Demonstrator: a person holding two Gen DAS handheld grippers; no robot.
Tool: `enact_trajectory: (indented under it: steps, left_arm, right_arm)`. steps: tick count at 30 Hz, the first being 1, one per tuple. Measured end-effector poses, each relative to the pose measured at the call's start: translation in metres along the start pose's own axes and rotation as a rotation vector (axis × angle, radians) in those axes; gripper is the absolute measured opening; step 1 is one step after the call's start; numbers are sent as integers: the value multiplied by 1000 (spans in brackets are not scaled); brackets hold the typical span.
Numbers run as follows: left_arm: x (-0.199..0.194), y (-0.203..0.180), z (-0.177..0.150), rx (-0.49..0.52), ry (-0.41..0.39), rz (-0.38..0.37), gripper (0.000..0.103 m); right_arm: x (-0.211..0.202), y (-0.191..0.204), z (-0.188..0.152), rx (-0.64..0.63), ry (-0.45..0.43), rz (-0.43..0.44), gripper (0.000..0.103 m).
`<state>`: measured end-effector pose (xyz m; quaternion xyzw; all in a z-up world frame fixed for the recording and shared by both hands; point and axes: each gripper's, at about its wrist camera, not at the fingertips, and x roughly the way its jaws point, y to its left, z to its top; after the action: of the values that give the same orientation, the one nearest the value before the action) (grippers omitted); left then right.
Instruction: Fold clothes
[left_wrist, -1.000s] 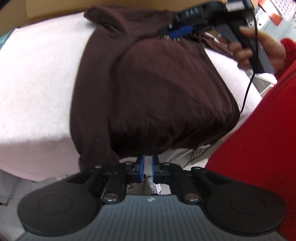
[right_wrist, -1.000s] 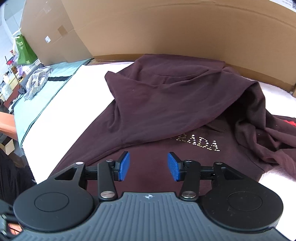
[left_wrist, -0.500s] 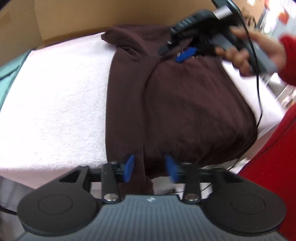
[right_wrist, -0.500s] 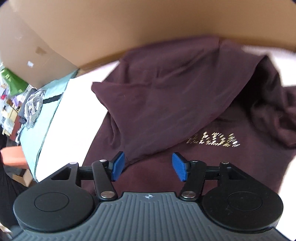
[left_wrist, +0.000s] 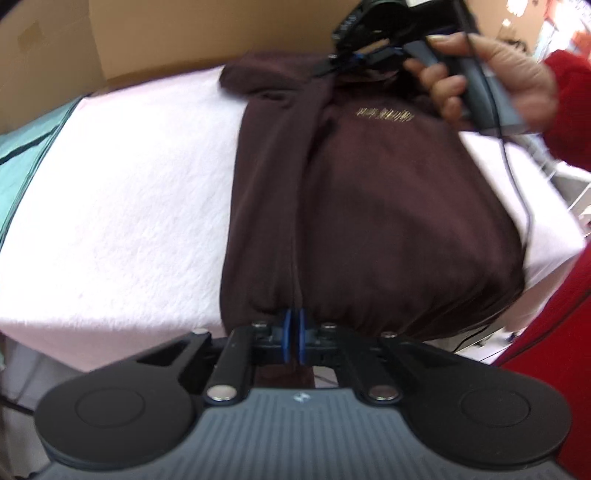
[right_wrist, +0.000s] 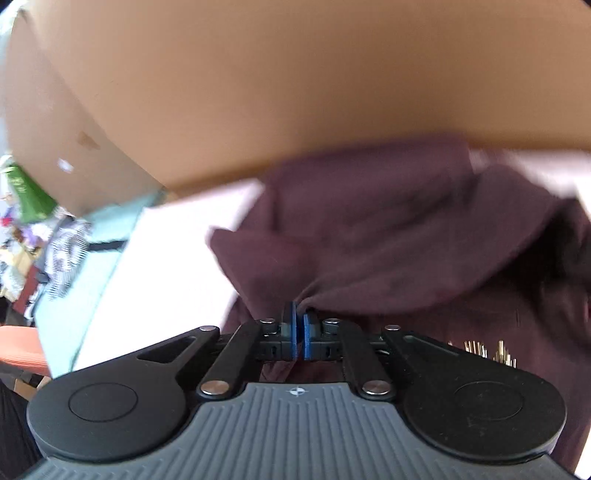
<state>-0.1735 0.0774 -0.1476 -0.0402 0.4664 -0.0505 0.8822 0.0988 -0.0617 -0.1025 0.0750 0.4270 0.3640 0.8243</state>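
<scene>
A dark maroon shirt (left_wrist: 369, 203) with gold lettering (left_wrist: 384, 114) lies on a white fleecy cover (left_wrist: 129, 203), its left side folded inward. My left gripper (left_wrist: 293, 332) sits at the near hem, where the cloth hangs over the table's edge. Its jaws are closing tight, with the folded flap's hem pinched between the blue pads. At the far collar end a hand (left_wrist: 491, 70) holds my right gripper (left_wrist: 354, 55). In the right wrist view, my right gripper (right_wrist: 298, 332) is closing its jaws on a bunched edge of the shirt (right_wrist: 369, 240)'s folded flap, and the cloth pulls up into a peak.
Cardboard walls (left_wrist: 184, 37) stand behind the table. A teal cloth (left_wrist: 22, 158) lies to the left with a striped garment (right_wrist: 62, 254) on it. A person's red sleeve (left_wrist: 554, 369) fills the right edge, and a black cable (left_wrist: 517, 177) hangs from the right gripper across the table corner.
Both grippers stood open around the shirt's edges half a second ago and have now closed on the cloth. The right gripper moved toward the collar end and tipped up toward the cardboard.
</scene>
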Motion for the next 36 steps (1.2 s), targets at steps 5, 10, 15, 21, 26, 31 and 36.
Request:
enact_trajectory:
  steps: [5, 10, 15, 21, 26, 31, 36]
  left_arm:
    - [15, -14, 5, -29, 17, -90, 0]
    - [10, -25, -5, 9, 32, -61, 8]
    - [6, -8, -23, -47, 43, 62, 30]
    - [30, -35, -28, 34, 55, 199, 62]
    - [57, -42, -31, 30, 79, 295, 60]
    - [64, -26, -28, -31, 72, 277, 18]
    - [23, -26, -27, -19, 66, 148, 0]
  right_arm:
    - [6, 4, 17, -54, -56, -28, 6]
    - [36, -12, 6, -67, 101, -128, 13]
    - [1, -22, -3, 41, 91, -22, 55]
    - [-9, -5, -21, -7, 150, 47, 49]
    - [-7, 0, -34, 4, 209, 59, 49]
    - [-5, 5, -42, -7, 234, 64, 46]
    - [-8, 5, -42, -3, 234, 63, 46]
